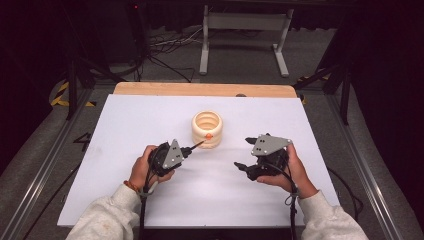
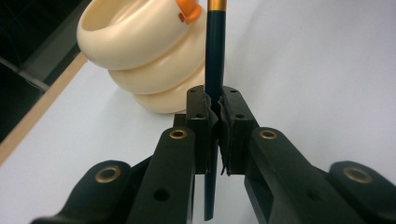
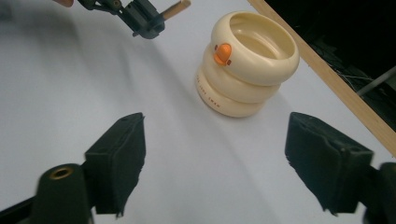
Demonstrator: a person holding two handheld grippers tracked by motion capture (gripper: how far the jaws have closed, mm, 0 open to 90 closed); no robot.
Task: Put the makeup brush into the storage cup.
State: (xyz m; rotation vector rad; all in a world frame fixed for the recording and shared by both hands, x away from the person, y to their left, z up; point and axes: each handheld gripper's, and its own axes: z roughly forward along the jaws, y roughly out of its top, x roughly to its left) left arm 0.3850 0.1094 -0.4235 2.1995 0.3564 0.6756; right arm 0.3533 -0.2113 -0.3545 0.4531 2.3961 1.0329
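Cream ringed holder (image 1: 207,129) stands open-topped, so the left hand-held gripper (image 1: 186,149), clamped on the dark pencil (image 2: 214,70), should tip it upright over the mouth, while the right hand-held gripper (image 1: 242,166) waits wide and empty.

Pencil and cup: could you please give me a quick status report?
Left tongs shut on pencil, tip near cup rim. Right tongs open, empty. Cup upright; nothing in the way.

black tools (image 1: 192,148), pale grey sleeves (image 1: 102,217)
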